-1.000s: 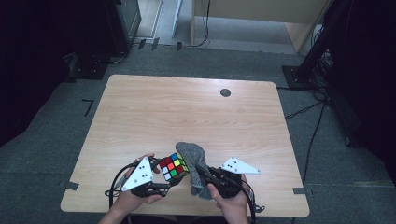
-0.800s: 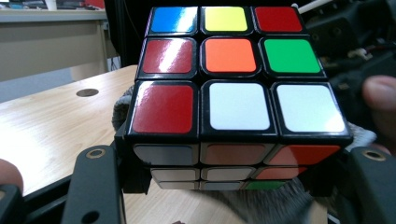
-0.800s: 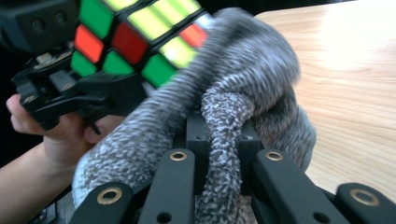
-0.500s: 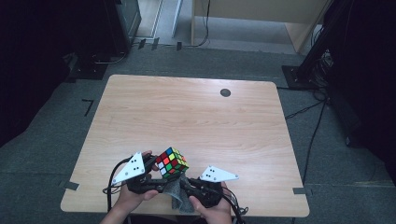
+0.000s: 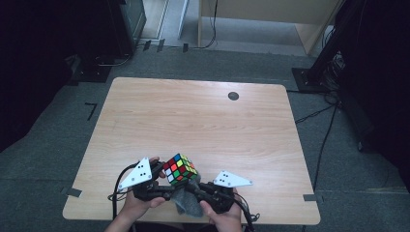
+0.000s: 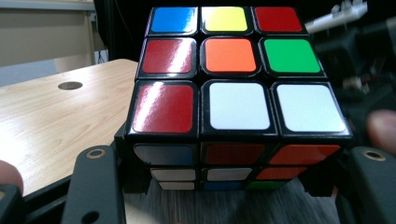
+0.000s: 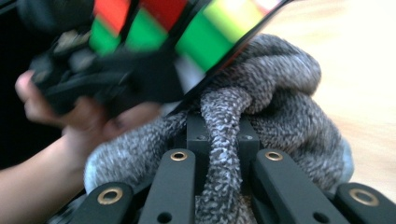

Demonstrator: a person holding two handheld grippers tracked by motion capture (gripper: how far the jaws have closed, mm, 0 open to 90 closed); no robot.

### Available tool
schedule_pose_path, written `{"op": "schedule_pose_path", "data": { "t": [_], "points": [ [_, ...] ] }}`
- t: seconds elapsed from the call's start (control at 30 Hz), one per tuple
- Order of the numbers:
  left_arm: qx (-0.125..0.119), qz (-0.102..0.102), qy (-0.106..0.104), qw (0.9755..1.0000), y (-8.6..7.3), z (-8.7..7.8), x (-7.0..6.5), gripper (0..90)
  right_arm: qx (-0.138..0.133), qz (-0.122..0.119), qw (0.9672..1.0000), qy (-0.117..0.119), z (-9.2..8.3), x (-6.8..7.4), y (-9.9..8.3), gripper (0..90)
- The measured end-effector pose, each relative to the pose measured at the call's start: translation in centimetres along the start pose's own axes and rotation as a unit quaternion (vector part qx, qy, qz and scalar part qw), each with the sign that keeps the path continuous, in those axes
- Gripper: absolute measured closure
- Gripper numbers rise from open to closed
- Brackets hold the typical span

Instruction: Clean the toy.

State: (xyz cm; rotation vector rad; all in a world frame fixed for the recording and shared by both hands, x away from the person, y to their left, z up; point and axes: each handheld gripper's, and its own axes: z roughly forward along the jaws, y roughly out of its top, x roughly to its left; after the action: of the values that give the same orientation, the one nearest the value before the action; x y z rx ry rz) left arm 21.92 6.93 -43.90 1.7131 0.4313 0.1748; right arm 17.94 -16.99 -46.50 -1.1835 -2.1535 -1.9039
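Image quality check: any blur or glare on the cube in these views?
Right gripper view: Rubik's cube and far hand smeared by motion, grey cloth sharper. Left gripper view: cube crisp, glare streaks on its red stickers. High view: evenly lit table, dark surroundings.

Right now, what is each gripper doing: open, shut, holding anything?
Left gripper: shut on the Rubik's cube, jaws at its sides.
Right gripper: shut on the grey knitted cloth, pinching a fold.

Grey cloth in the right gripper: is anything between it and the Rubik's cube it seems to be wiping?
Nothing visible. The right gripper is shut on the grey knitted cloth, which is bunched right under the Rubik's cube. The left gripper clamps the cube, so the cloth looks to meet its underside directly.
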Motion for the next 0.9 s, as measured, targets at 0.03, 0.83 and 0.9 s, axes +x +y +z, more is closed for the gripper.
{"op": "schedule_pose_path", "data": {
  "t": [0.03,0.83,0.9],
  "points": [
    [-0.001,0.000,0.002,1.0000,0.0,-0.1,0.1,34.3,0.001,0.007,0.9999,0.011,0.2,0.0,-0.1,83.1],
    [0.070,0.074,0.065,0.9927,-0.5,0.3,-0.1,34.4,-0.099,0.013,0.9928,-0.066,-5.0,-1.4,3.0,83.7],
    [0.104,0.099,0.087,0.9859,-1.0,1.0,-0.4,34.4,-0.111,-0.012,0.9911,-0.072,-5.6,-0.5,3.7,83.6]
  ]
}}
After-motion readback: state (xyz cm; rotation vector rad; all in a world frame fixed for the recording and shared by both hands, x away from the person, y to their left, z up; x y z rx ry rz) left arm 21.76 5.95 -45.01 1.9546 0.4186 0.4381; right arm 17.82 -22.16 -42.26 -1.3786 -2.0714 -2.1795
